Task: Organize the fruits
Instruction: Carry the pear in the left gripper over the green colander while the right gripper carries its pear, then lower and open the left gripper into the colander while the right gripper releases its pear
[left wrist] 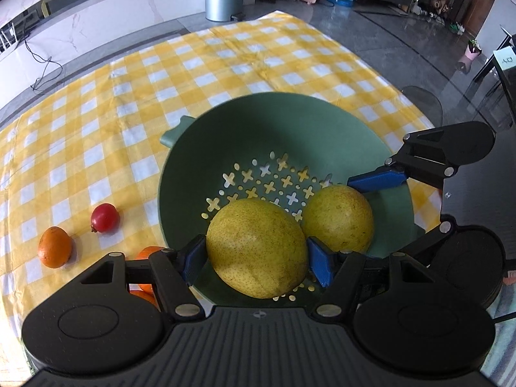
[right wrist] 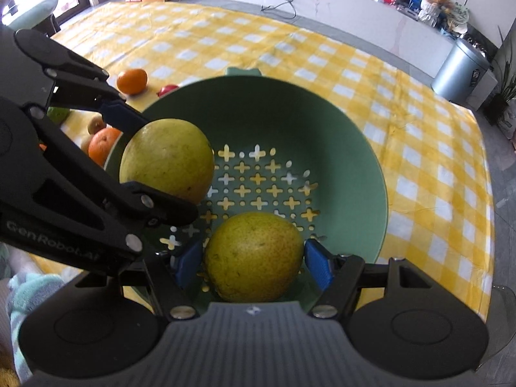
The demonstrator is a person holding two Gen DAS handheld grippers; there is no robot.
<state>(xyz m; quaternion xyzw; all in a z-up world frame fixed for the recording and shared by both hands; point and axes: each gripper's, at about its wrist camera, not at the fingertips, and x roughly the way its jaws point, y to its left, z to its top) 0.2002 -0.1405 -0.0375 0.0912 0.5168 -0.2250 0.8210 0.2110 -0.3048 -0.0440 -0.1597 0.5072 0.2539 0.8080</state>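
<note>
**A:** So we've got both grippers down over the green colander at once. Our left gripper has its blue pads pressed on either side of a yellow-green pear, grasping it just above the perforated bottom.

**B:** Same on our other side: the right gripper has a second pear between its fingers, left pad touching, but the right pad looks a hair off the skin, so we can't tell if it's gripped or let go. That pear sits low on the colander floor.

**A:** Texture-wise, both pears are speckled and a bit dull, and the colander is smooth matte plastic with cross-shaped and round holes.

**B:** Beyond our left fingers, on the yellow checked cloth, there's a red fruit and an orange, well apart from the colander.
</note>
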